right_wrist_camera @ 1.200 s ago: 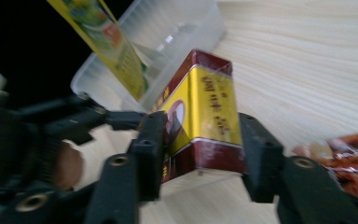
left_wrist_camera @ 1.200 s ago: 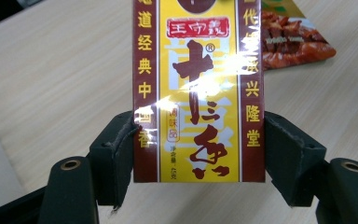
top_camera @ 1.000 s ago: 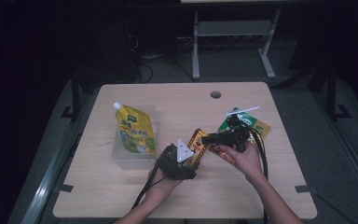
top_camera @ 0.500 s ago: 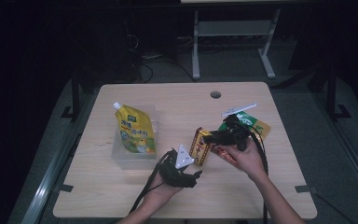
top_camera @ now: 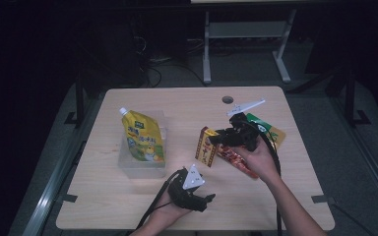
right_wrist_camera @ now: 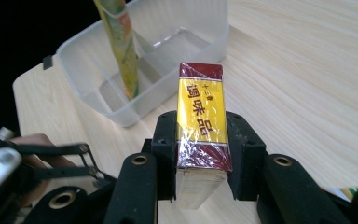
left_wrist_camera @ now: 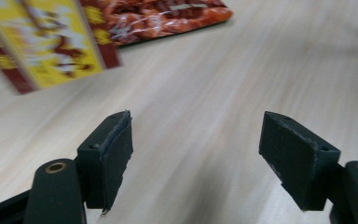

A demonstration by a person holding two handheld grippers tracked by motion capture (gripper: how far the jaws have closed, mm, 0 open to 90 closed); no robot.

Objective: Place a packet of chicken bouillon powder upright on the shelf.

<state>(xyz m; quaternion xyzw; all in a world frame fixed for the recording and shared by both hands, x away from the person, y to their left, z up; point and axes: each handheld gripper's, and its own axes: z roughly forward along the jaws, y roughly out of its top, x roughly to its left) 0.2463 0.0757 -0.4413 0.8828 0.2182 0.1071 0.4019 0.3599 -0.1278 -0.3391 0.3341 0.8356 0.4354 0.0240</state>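
Note:
My right gripper (top_camera: pixel 216 138) (right_wrist_camera: pixel 201 140) is shut on a yellow and dark red box (top_camera: pixel 206 147) (right_wrist_camera: pixel 201 114), held above the table at centre right. Its two black jaws press the box's sides. My left gripper (top_camera: pixel 204 200) (left_wrist_camera: pixel 196 163) is low near the table's front edge, open, with bare wood between its jaws. The left gripper view shows that box (left_wrist_camera: pixel 46 42) at upper left. A clear plastic container (top_camera: pixel 142 164) (right_wrist_camera: pixel 168 51) stands at the left, with a yellow spouted pouch (top_camera: pixel 144 136) (right_wrist_camera: pixel 121 42) standing in it.
A red snack packet (top_camera: pixel 236 160) (left_wrist_camera: pixel 168 16) lies on the table under my right hand. A green packet (top_camera: pixel 270 132) lies behind it at the right. A round cable hole (top_camera: pixel 228 100) is near the table's far edge.
My left gripper has let go of the box, drawn back toward the front edge and opened. The right gripper keeps hold of the box and has tipped it more upright.

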